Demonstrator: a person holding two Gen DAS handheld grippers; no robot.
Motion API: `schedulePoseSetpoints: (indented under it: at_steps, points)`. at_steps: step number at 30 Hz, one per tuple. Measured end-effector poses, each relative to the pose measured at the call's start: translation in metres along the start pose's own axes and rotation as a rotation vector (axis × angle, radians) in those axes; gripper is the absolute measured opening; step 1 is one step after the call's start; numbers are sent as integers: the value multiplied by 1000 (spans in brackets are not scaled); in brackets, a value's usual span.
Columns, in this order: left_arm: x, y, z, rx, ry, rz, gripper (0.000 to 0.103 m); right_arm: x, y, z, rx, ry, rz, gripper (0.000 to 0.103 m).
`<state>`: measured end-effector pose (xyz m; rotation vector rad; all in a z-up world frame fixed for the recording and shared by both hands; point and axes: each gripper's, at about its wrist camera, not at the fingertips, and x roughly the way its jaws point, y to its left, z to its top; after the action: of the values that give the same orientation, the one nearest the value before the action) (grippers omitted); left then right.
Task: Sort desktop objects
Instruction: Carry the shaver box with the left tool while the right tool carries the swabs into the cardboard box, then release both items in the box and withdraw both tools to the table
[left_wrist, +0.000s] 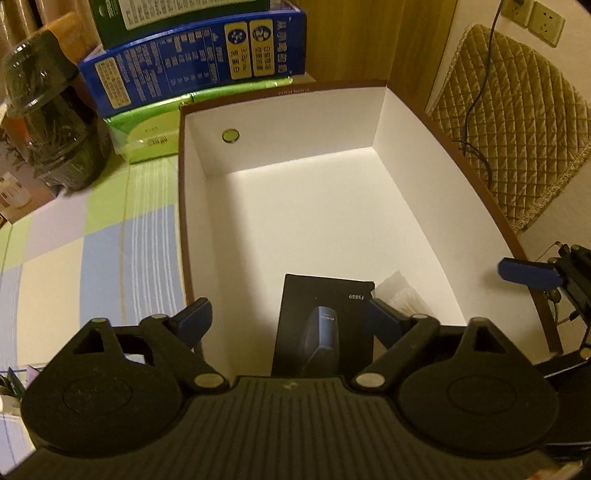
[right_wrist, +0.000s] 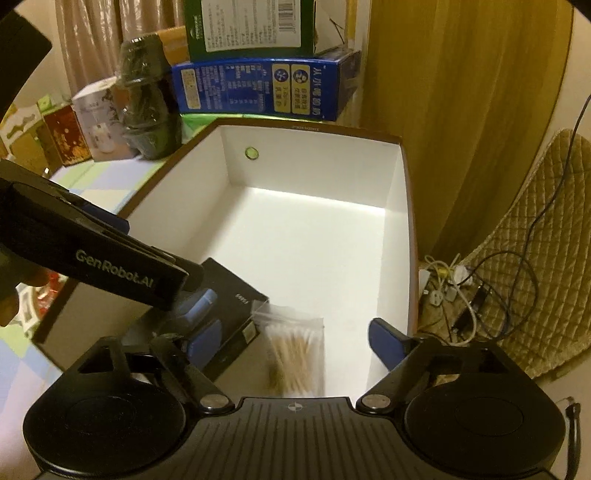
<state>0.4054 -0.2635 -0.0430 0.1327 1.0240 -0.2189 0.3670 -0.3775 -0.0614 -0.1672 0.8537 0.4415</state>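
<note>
A white storage box with a brown rim stands on the table. In its near end lies a flat black box with a small dark blue device on top. Beside it lies a clear bag of cotton swabs. My left gripper is open over the device and not touching it; its body also shows in the right wrist view. My right gripper is open above the swab bag, which looks blurred.
Stacked blue and green cartons stand behind the box, and a dark wrapped bottle stands at the back left. A checked tablecloth covers the table to the left. A quilted chair and cables are to the right.
</note>
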Motion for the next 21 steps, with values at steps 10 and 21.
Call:
schedulePoseSetpoints:
  at_steps: [10, 21]
  points:
    - [-34, 2, -12, 16, -42, -14, 96, -26, 9, -8, 9, -9, 20, 101]
    - [-73, 14, -33, -17, -111, -12, 96, -50, 21, -10, 17, -57, 8, 101]
